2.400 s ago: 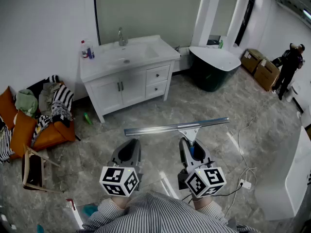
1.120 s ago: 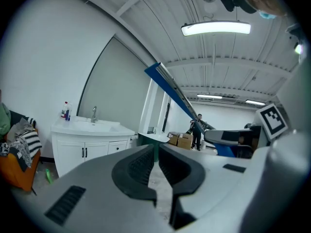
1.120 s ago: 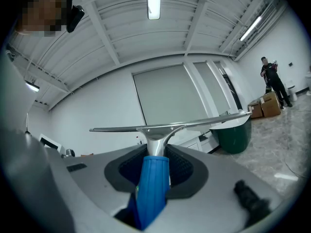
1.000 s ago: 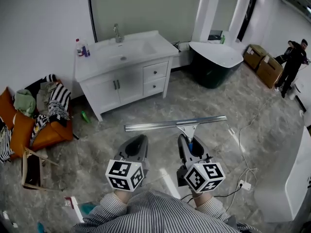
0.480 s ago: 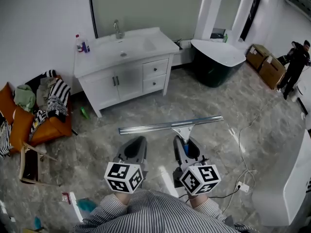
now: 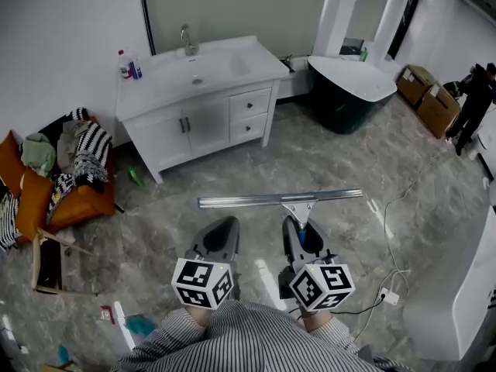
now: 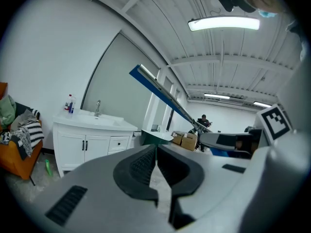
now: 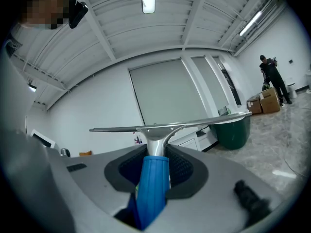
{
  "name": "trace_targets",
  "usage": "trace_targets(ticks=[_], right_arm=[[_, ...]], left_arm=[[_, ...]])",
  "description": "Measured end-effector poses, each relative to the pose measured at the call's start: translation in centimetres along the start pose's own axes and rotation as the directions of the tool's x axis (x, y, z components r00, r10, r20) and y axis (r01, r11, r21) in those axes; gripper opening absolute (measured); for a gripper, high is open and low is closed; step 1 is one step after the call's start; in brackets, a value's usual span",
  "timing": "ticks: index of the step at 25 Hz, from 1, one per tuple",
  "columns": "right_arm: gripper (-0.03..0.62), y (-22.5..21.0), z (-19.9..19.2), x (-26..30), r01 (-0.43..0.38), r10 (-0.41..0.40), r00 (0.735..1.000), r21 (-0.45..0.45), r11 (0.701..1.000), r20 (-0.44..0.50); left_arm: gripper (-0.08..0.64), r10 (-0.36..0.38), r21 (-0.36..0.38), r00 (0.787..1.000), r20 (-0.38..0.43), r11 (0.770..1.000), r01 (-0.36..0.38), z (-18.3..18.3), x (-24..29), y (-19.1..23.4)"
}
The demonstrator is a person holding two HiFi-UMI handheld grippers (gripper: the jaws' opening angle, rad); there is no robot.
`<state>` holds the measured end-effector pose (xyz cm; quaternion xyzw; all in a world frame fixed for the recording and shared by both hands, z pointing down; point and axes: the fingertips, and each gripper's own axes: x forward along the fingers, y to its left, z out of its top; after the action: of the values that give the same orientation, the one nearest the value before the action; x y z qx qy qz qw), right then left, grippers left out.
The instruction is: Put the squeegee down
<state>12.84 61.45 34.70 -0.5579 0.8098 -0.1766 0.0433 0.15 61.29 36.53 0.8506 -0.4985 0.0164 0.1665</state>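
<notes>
Squeegee is in the grip of the right tool, lower centre of the head view, and hangs clear of the grey floor. The right gripper view shows that tool's jaws clamped on either side of the blue handle, with the metal neck rising out between the pads to the blade. The handle runs along the line the tool points; the blade lies crosswise to it, its long axis running left to right across the frame. Its left end reaches past the front of the left tool, which hangs just beside the right one. The left tool's jaws are together with nothing between them, and the left gripper view shows the blade passing above and ahead of it, apart from it. The right hand alone carries the task's thing. In my judgement the set-down is not yet done. The white sink bench, upper centre of the frame, is well apart from the blade. Any lowering needs room for the whole crosswise blade. A dark green bathtub stands at the upper right.
</notes>
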Motion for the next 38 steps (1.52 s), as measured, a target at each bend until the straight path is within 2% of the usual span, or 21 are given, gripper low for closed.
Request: trace_targets(ticks=[6, 13, 27, 31, 38], right_arm=[[0.110, -0.4, 0.0, 4.8, 0.006, -0.005, 1.000, 0.005, 1.000, -0.012], [0.110, -0.1, 2.3, 12.7, 0.020, -0.020, 1.000, 0.000, 1.000, 0.011], [0.110, 0.4, 4.9, 26.9, 0.083, -0.081, 0.996, -0.042, 0.996, 0.036], [0.110, 0.3, 4.7, 29.5, 0.109, -0.108, 0.994, -0.034, 0.993, 0.025], [0.110, 0.5, 4.2, 31.3, 0.121, -0.121, 0.993, -0.042, 0.992, 0.007]], left_arm=[[0.023, -0.040, 0.021, 0.999, 0.003, 0.999, 0.040, 1.6, 3.4, 2.1], [0.021, -0.027, 0.032, 1.000, 0.014, 0.999, 0.027, 5.3, 8.0, 8.2], [0.021, -0.081, 0.041, 0.996, 0.034, 0.996, 0.079, 11.2, 17.2, 18.7], [0.021, -0.106, 0.031, 0.994, 0.020, 0.994, 0.105, 11.6, 18.9, 20.5], [0.021, -0.105, 0.009, 0.994, 0.013, 0.994, 0.104, 11.5, 19.8, 22.4]])
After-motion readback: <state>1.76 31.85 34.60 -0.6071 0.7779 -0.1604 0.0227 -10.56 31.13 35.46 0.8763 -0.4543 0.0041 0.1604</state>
